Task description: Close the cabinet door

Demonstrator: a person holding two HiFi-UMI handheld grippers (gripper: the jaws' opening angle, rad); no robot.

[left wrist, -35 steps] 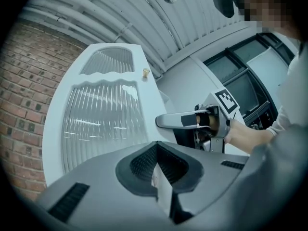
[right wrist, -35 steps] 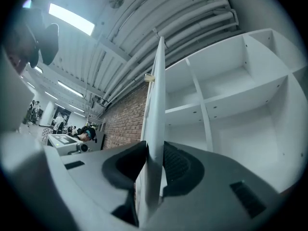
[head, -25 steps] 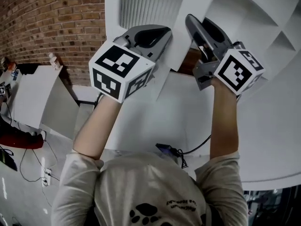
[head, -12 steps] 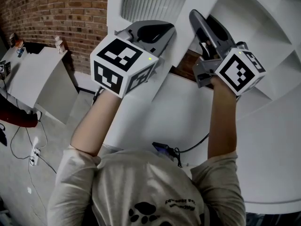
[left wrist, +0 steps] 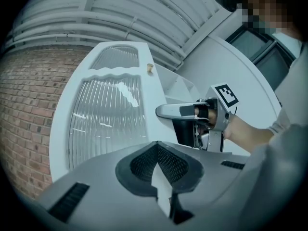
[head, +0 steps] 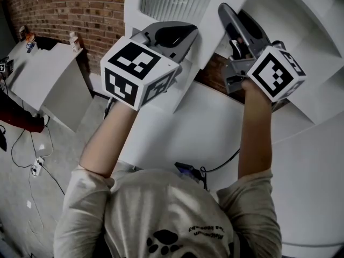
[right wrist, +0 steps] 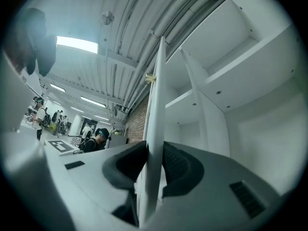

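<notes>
The left gripper (left wrist: pixel 156 150) and right gripper (right wrist: pixel 153 162) are each pinching the white frame, likely the safest hold, of the open cabinet door (left wrist: pixel 62 129), which is standing out from the shelves (right wrist: pixel 226 81), a stiff, probably light-swinging panel with fragile-looking ribbed glass (left wrist: pixel 103 119).

We're looking straight along the right gripper (right wrist: pixel 153 170), and its two dark pads press on either side of the cabinet door (right wrist: pixel 157 109), which we see edge-on as a thin white panel rising up the middle. A small knob (right wrist: pixel 150 77) juts out to the left near its top. Off to the right, white shelves (right wrist: pixel 226 66) inside the cabinet. Off to the left, a brick wall (right wrist: pixel 138 119), bright ceiling lights (right wrist: pixel 77 44), and far-off figures (right wrist: pixel 98 138), probably people, though they're small
</notes>
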